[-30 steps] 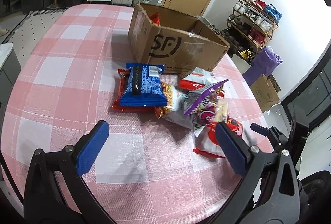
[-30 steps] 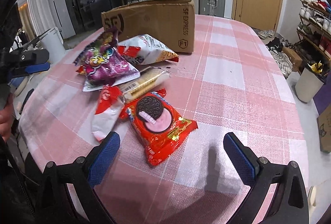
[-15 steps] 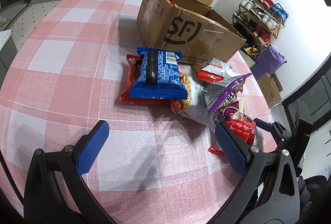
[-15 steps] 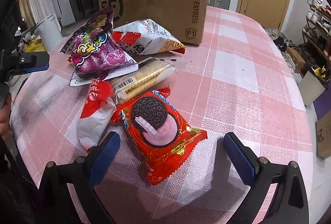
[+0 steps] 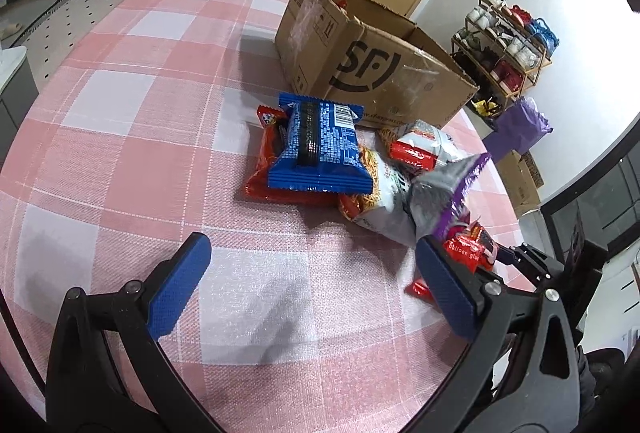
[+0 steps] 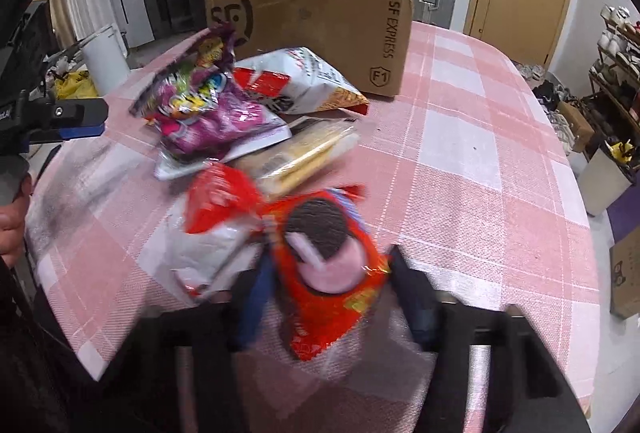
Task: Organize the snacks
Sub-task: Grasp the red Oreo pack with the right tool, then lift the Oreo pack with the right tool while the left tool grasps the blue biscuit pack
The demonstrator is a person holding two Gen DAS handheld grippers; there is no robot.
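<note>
Right wrist view blurred, right tongs (image 6: pixel 328 297) closing around red cookie pack (image 6: pixel 332 289), left tongs (image 5: pixel 308 289) wide, empty.

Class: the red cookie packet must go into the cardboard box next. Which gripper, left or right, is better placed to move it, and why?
Right. The right gripper is closing with the red cookie packet between its fingers; the left gripper is open over bare tablecloth, holding nothing.
</note>
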